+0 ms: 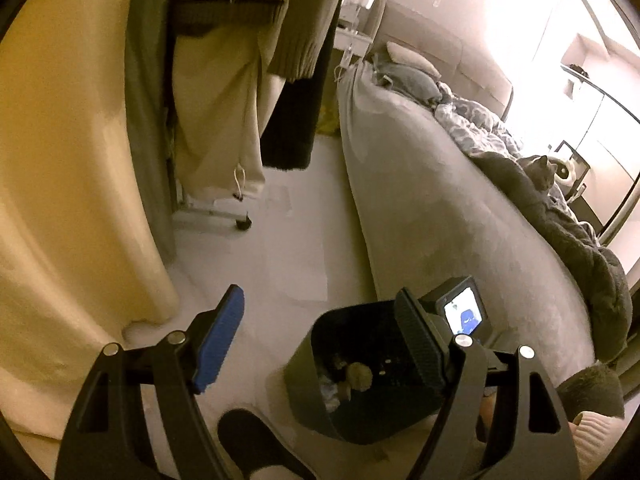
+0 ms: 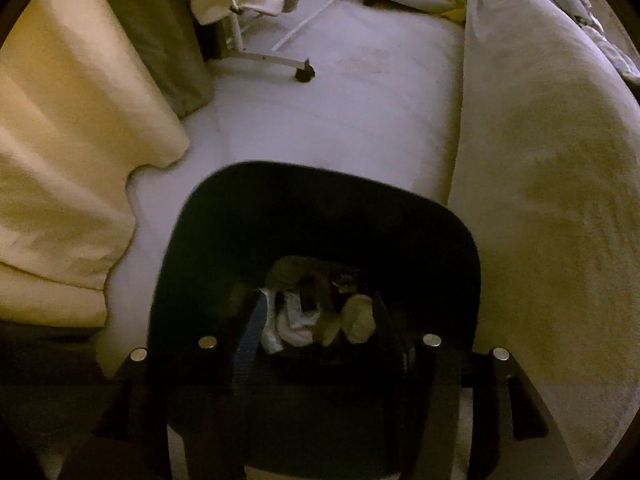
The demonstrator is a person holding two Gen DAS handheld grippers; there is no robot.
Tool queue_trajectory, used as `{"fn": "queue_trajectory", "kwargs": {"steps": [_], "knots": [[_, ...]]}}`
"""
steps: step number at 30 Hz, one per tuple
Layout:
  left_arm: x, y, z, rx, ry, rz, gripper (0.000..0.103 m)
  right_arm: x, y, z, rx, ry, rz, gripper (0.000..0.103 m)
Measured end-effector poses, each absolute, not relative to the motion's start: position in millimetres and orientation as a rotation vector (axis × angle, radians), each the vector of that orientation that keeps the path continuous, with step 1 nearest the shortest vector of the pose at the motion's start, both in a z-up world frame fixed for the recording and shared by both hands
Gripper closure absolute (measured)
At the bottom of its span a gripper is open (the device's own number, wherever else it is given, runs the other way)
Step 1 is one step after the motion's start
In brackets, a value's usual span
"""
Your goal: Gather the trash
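The right gripper (image 2: 320, 320) is held nose-down over the mouth of the black bin (image 2: 224, 240), its jaws parted with nothing pressed between them. In the right wrist view the trash (image 2: 296, 320) already lies at the bottom of the bin, at about 6 o'clock of the picture, between the fingers. The drop appears to be in hand or just done; it is best finished by keeping the fingers clear of the rim and the jaws apart until they are lifted straight out, so that nothing is dragged back up.

The left gripper (image 1: 316, 344) is seen wide open and empty, above the floor (image 1: 280, 240) with the bin at its 5 o'clock.

The bin is dark, rounded-square, smooth-walled and looks like rigid plastic. The trash is soft and crumpled: white tissue-like wads and a beige lump (image 2: 358, 318). The floor is pale and matte. A cream curtain (image 2: 60, 140) hangs in folds at 9 o'clock, and a grey upholstered bed side (image 2: 540, 200) curves at 3 o'clock.
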State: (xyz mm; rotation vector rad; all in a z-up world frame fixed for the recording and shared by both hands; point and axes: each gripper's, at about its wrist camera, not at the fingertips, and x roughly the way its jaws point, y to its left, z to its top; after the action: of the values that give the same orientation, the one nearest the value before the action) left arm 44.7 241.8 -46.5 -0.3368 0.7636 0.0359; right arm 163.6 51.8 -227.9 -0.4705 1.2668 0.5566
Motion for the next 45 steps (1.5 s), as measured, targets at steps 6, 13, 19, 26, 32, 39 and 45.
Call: {"fn": "queue_trajectory", "kwargs": {"steps": [6,13,19,26,32,39,45], "knots": [[38.6,234.1,-24.2,-0.279,0.695,0.038,0.015,163.6,39.0,-221.9,-0.438,1.252,0.535,0.034],[29.1,219.5,2.8,-0.210,0.625,0.057,0.009,156.5,18.3,-173.5,-0.339,1.146,0.549,0.021],[22.0,195.6,18.1,-0.165,0.590,0.074,0.006,137.4,-3.6,-106.6,-0.267,0.980,0.549,0.009],[-2.4,165.1,25.7,-0.124,0.583,0.080,0.003,103.4,-55.4,-36.4,-0.223,0.843,0.513,0.004],[-13.5,140.9,37.2,-0.073,0.568,0.074,0.003,72.6,-125.3,21.9,-0.270,0.701,0.409,0.003],[-19.0,106.5,48.9,-0.028,0.531,0.023,0.003,39.5,-224.7,58.4,-0.193,0.592,0.282,0.003],[-15.0,94.9,47.8,-0.088,0.537,-0.026,0.003,11.8,-290.8,62.9,-0.152,0.572,0.168,0.003]]}}
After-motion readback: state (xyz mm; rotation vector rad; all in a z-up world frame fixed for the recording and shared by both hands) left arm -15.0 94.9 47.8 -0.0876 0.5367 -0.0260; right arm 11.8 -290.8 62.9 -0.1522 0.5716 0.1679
